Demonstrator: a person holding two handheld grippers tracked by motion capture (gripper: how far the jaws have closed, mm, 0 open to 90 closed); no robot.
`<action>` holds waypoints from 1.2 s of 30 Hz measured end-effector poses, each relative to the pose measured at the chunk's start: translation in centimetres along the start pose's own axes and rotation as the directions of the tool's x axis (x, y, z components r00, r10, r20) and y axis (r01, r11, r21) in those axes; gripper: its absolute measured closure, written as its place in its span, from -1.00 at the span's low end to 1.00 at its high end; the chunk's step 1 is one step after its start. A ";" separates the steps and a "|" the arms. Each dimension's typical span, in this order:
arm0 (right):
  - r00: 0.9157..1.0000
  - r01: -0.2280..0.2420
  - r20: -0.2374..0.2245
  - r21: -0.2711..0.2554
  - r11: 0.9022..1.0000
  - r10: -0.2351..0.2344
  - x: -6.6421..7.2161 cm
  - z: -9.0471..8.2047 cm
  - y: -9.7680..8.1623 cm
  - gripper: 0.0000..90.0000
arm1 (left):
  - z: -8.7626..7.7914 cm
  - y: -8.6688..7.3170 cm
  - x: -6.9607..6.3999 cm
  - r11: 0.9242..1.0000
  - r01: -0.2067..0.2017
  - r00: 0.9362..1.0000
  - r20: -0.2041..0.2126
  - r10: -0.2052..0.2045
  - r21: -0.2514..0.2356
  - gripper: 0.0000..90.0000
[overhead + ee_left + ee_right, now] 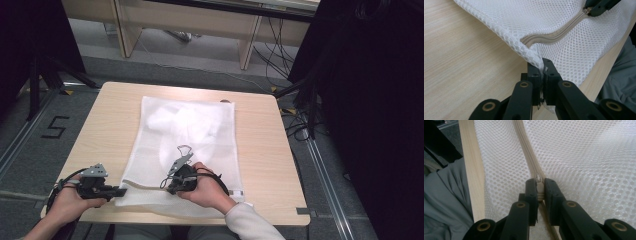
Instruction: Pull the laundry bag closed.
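Observation:
A white mesh laundry bag [200,145] lies flat on the wooden table [110,125], with something white bunched inside its far half. A beige zipper [554,37] runs along the bag's near edge. My left gripper [121,190] is shut on the bag's near left corner [537,58], with mesh pinched between its pads. Further right along the same edge, my right gripper [169,188] is shut on the zipper pull [539,185]; the zipper tape [525,147] stretches away beyond its jaws. The right gripper's tip [599,7] also appears at the top of the left gripper view.
The table's near edge [471,170] runs just beside the bag, with the person's grey clothing [446,200] below it. Bare tabletop lies left and right of the bag. Black stands and cables [300,100] crowd the floor at the right.

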State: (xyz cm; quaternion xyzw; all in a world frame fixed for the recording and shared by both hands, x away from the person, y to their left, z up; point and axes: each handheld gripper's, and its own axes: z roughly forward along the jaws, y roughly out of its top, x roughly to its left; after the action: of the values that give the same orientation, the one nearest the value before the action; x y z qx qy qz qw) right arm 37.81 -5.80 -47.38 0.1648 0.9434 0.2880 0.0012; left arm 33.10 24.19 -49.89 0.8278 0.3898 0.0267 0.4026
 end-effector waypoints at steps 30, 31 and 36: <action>1.000 -0.024 0.012 -0.005 1.000 0.024 -0.6 -1.1 -0.8 0.83 | 0.0 0.0 0.0 1.000 -0.001 1.000 -0.007 0.001 0.001 0.90; 1.000 -0.021 0.012 -0.008 1.000 0.021 -0.6 -1.1 -0.9 0.83 | 0.0 0.0 0.0 1.000 0.000 1.000 -0.010 0.000 0.001 0.90; 1.000 -0.017 0.014 -0.010 1.000 0.018 -0.7 -1.2 -0.9 0.83 | 0.0 0.0 0.1 1.000 -0.003 1.000 -0.007 0.003 0.003 0.90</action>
State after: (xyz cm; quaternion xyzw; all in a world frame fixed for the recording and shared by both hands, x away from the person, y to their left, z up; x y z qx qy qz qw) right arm 38.02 -7.42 -46.91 0.1750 0.9404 0.2914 0.0059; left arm 33.12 24.26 -49.88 0.8289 0.3902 0.0296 0.3997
